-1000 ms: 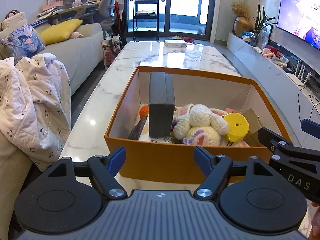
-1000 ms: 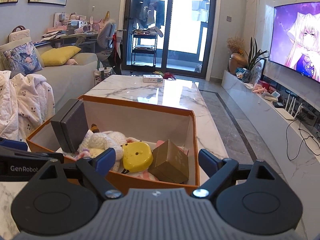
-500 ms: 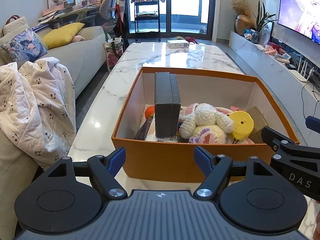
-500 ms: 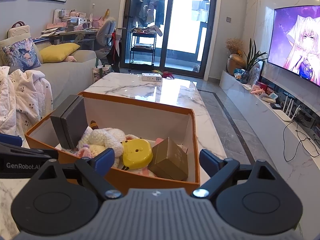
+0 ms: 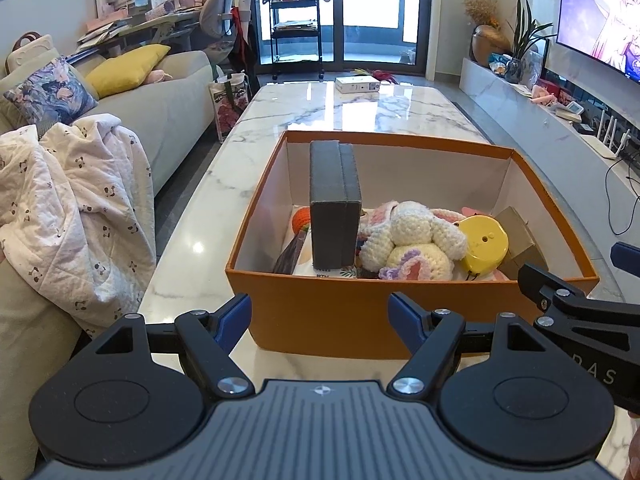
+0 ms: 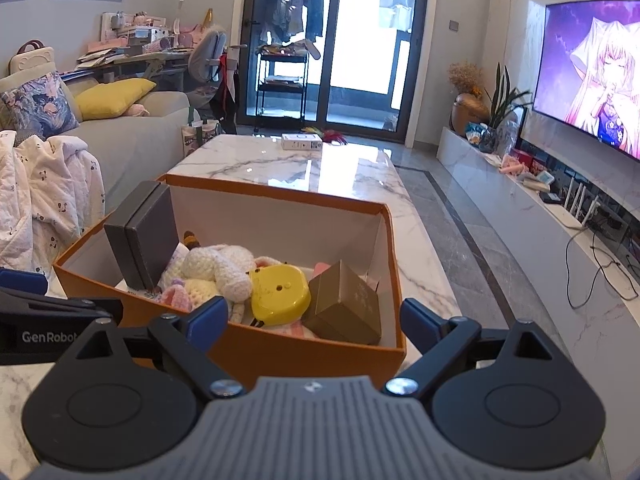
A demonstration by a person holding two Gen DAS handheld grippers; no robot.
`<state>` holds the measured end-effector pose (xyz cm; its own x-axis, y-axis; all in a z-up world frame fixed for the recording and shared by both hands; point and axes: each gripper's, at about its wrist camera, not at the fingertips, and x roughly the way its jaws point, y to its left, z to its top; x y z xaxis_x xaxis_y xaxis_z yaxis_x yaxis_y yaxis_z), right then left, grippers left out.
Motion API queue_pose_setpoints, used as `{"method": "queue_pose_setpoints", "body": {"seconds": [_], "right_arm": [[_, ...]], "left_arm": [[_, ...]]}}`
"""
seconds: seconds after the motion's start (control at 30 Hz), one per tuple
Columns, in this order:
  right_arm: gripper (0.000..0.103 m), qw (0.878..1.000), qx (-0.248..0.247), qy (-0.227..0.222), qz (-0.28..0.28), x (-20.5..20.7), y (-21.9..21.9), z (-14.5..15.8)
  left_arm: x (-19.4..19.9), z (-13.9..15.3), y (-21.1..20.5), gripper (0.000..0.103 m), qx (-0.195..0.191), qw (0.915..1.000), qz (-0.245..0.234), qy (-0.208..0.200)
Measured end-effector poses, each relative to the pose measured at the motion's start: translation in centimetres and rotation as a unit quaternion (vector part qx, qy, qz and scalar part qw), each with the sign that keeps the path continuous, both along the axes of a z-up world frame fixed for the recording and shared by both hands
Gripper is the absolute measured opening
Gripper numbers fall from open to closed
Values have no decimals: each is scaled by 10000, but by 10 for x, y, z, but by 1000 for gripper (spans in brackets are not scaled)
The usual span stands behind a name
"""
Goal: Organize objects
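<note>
Both grippers are spread wide with nothing in them. The left gripper [image 5: 319, 316] hangs just short of the orange box [image 5: 328, 320] on the marble table [image 5: 360, 108]. The right gripper [image 6: 314, 322] sits at its near right corner, with the yellow case [image 6: 280, 296] just ahead.

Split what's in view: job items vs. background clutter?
Job:
orange box
dark grey case
crochet plush
yellow round toy
brown carton

Lying about:
white box
quilt
yellow cushion
</note>
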<state>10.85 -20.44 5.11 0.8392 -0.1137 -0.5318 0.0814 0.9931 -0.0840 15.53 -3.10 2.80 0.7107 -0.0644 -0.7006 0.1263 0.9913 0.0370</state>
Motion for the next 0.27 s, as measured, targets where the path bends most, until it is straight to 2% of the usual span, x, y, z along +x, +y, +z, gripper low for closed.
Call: {"method": "queue_pose_setpoints", "body": {"seconds": [0.27], "right_arm": [[94,9999,-45,91,20,-2,4,-3]], "left_arm": [[-1,-1,4,89,-30,10000,0,38]]}}
